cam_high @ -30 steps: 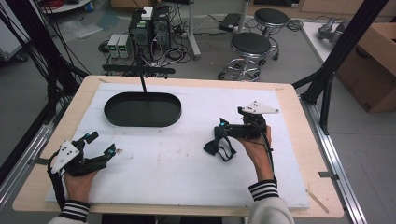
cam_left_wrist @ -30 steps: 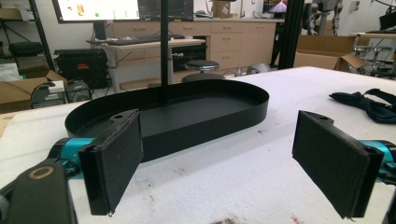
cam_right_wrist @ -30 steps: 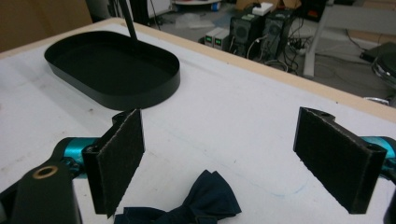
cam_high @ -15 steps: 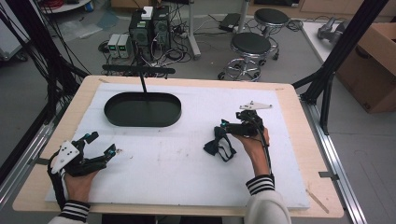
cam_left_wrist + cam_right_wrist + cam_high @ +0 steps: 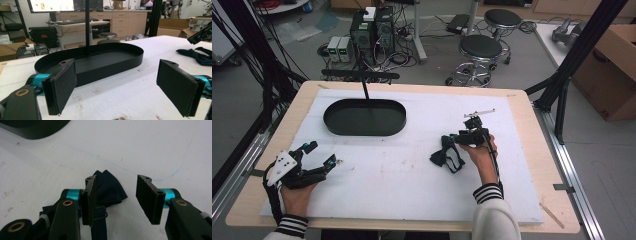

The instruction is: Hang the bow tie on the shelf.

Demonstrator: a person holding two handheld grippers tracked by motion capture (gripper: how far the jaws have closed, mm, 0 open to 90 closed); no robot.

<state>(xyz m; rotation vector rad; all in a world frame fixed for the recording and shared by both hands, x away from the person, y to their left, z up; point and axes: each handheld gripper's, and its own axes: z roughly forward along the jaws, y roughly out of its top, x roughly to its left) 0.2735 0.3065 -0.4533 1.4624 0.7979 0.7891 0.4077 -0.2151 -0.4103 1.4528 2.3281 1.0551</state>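
On a white mat (image 5: 412, 200) covering a wooden table (image 5: 532, 105), a black oval tray (image 5: 364, 118) sits far left with nothing visible inside it; a thin black pole (image 5: 364, 85) rises at its far rim. At near left, the left gripper (image 5: 322, 154) rests on the mat in a hand (image 5: 297, 197), its jaws spread wide with nothing between them, and the left gripper view frames the tray (image 5: 105, 60) across bare mat. At right of centre lies a dark navy bow tie (image 5: 447, 155) with its strap, well apart from the tray. The right gripper (image 5: 451, 142) hangs over it from the right hand (image 5: 479, 155), jaws spread, gripping nothing; the right gripper view shows the tie (image 5: 110, 188) partly behind one jaw. Beyond the table stand two stools (image 5: 482, 50), computer boxes (image 5: 372, 27) and a cardboard box (image 5: 612, 75).
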